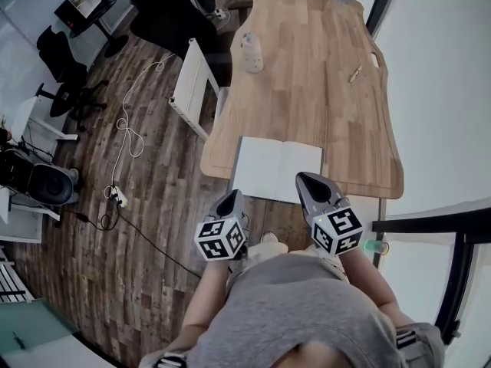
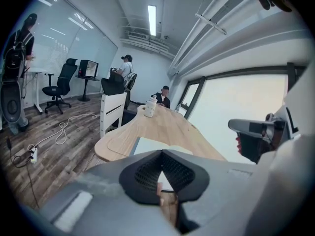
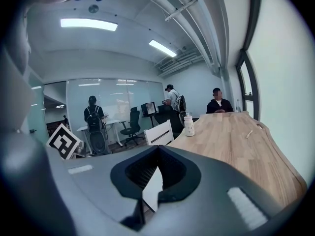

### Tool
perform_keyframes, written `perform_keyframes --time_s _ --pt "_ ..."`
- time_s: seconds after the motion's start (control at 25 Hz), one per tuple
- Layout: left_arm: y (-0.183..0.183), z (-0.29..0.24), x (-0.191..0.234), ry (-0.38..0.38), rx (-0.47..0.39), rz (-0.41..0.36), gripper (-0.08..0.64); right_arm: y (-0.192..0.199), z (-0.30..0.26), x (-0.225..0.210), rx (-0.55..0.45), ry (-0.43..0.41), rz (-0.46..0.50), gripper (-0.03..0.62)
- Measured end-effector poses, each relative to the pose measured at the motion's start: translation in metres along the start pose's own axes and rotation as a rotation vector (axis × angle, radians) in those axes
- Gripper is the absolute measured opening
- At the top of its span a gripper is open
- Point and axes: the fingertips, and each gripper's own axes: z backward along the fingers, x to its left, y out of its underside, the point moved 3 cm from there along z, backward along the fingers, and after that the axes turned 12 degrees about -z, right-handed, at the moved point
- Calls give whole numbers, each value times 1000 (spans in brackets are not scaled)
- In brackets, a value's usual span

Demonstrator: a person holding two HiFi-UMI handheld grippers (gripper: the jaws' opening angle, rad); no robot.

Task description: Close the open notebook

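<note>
Head view: open notebook (image 1: 278, 169) flat near table (image 1: 322, 75) edge. Left gripper (image 1: 231, 200), right gripper (image 1: 308, 182) clenched, empty, close by. Risk: shut tips pushing notebook instead of catching cover.

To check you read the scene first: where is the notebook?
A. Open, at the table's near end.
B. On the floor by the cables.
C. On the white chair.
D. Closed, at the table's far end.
A: the notebook lies open at the near end of the table.

The notebook (image 1: 278, 169) is white, the table (image 1: 322, 75) pale wood-grain, left gripper (image 1: 232, 198) and right gripper (image 1: 305, 179) grey with black-and-white cubes (image 1: 221, 238).
</note>
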Motion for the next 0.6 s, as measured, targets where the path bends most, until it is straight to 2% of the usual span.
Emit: perform_keyframes --time_s 0.28,0.6 --pt "9 -22 23 -8 36 1 2 3 -21 -7 26 15 -8 2" --pt "33 -40 41 -7 91 37 2 9 -34 -9 52 19 -16 2"
